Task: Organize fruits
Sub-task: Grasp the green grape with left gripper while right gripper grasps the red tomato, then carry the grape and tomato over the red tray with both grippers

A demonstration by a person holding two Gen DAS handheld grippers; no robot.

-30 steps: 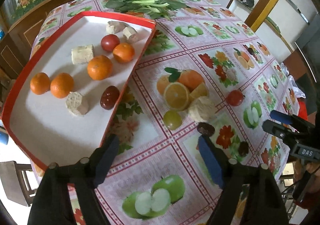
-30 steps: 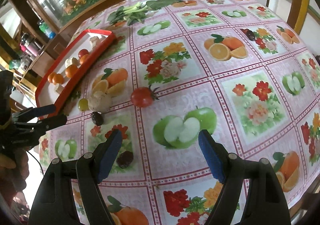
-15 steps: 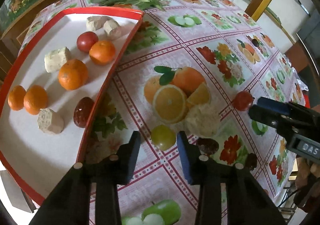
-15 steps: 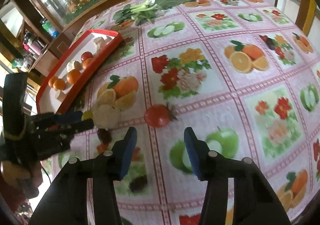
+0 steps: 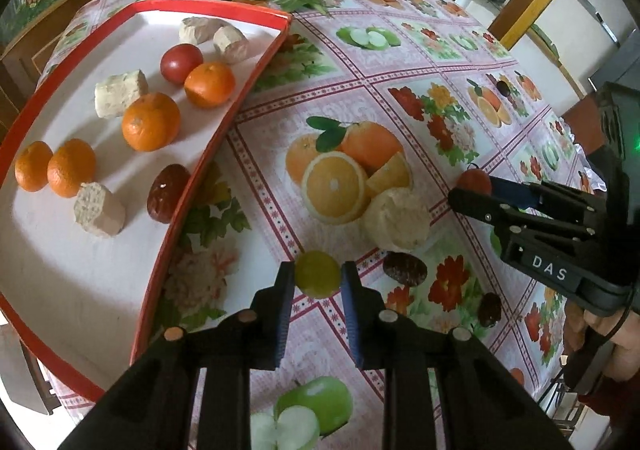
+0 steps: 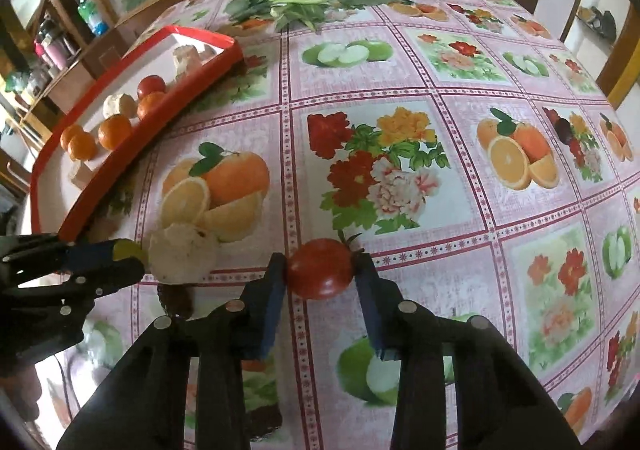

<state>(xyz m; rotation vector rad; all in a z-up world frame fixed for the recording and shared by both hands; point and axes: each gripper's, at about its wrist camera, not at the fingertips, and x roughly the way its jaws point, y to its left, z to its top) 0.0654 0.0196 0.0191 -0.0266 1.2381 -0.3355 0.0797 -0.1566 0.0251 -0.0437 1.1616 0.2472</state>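
Both grippers have advanced and narrowed since the earlier frames, each now closing around a fruit on the table. Left gripper (image 5: 317,282) has its two fingers pressed against the sides of a green fruit (image 5: 317,273), which sits on the tablecloth (image 5: 400,61) just beside the tray (image 5: 192,189). Right gripper (image 6: 320,276) brackets a tomato (image 6: 320,268): its left finger touches the tomato, while a slight gap seems to remain at the right finger, so the grip looks nearly but not fully closed. Neither fruit appears lifted yet. By the look of it the task is more than half done: the tray already holds several oranges (image 5: 150,121), a red fruit (image 5: 181,63), a dark date (image 5: 167,193) and pale chunks (image 5: 99,209). Left on the cloth are the green fruit, the tomato, a pale round piece (image 5: 398,218) and two dark dates (image 5: 404,269). Only the left wrist view shows the tray's full contents and both loose dates; there the tomato is mostly hidden behind the other gripper. Only the right wrist view shows the tomato clearly, and the greens (image 6: 304,3) at the table's far end.
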